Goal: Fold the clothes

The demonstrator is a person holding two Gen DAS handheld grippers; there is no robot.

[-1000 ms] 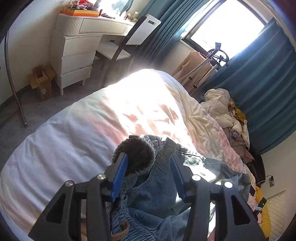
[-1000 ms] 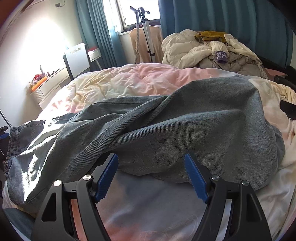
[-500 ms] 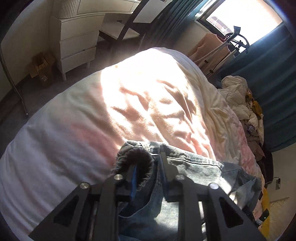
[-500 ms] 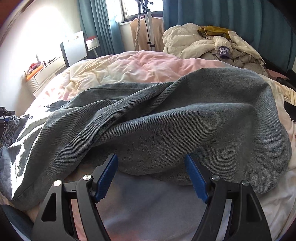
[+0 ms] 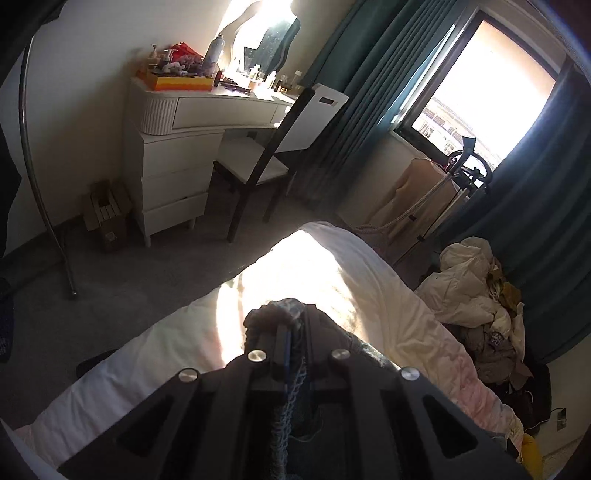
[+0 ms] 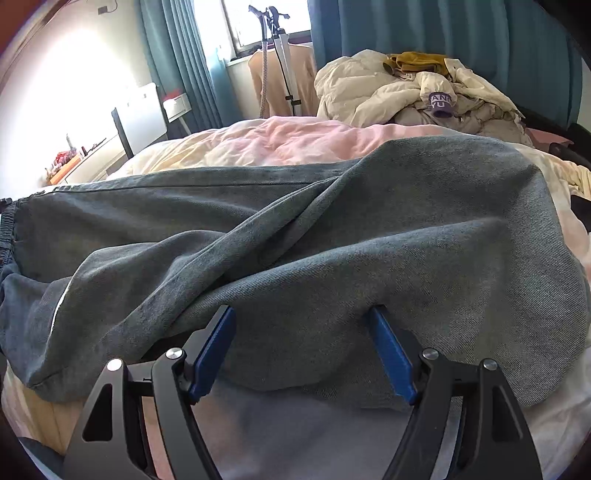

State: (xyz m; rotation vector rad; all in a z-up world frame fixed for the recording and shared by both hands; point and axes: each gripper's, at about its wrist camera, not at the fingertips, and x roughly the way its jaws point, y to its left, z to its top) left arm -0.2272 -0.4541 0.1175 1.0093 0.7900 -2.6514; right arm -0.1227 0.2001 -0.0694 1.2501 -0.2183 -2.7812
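Up close, the left gripper (image 5: 293,343) is pinching the gathered waistband (image 5: 275,314) of the jeans (image 6: 295,240) between nearly closed jaws — most of the cloth there is hidden behind the gripper's black body, and shade is blurring the rest. The right gripper (image 6: 304,350) is sitting with its jaws spread wide, its blue fingertips (image 6: 218,343) tucking under the near fold of the denim; whether they are pressing it is hard to tell. The jeans are lying across the pink-and-cream duvet (image 6: 295,142), their left end cut off by the frame edge. Beyond — a heap of clothes (image 6: 417,90) is resting against teal curtains (image 6: 443,29).
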